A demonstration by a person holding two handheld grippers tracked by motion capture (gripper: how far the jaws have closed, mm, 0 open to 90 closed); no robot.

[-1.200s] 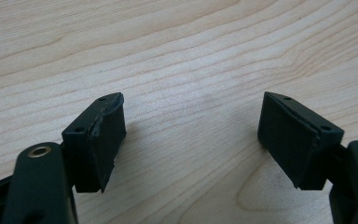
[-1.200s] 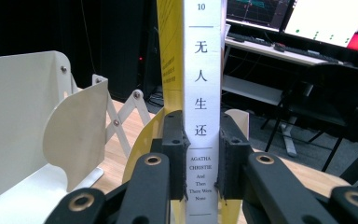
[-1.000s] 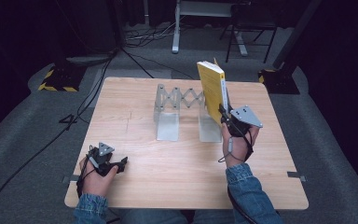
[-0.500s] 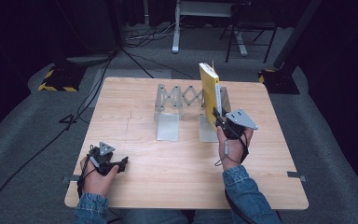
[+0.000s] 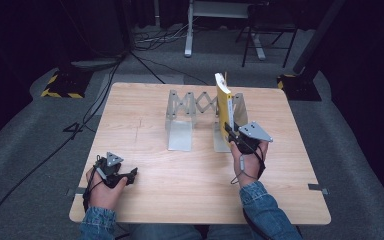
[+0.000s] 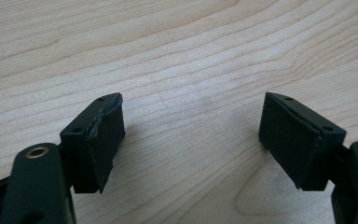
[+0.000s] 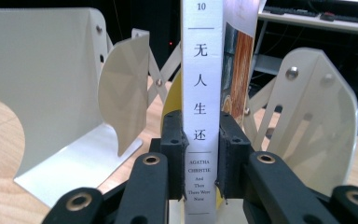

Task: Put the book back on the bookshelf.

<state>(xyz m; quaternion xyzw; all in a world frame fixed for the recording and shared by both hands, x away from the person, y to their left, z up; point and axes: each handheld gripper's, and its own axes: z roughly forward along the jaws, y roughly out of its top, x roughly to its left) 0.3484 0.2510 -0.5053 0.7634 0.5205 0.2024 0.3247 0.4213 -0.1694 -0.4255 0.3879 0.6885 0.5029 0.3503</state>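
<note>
A lab or recording studio: a lone wooden table (image 5: 145, 120) stands on grey carpet (image 5: 25, 165) against dark surroundings. Cables (image 5: 87, 117) trail across the floor, past a yellow-and-black striped base (image 5: 60, 85) and metal stand legs (image 5: 190, 30)

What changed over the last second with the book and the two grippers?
The right gripper, shut on the yellow book, lowered it, upright, toward the expanding metal rack. The left gripper stayed open near the table edge; the rack did not move.
</note>
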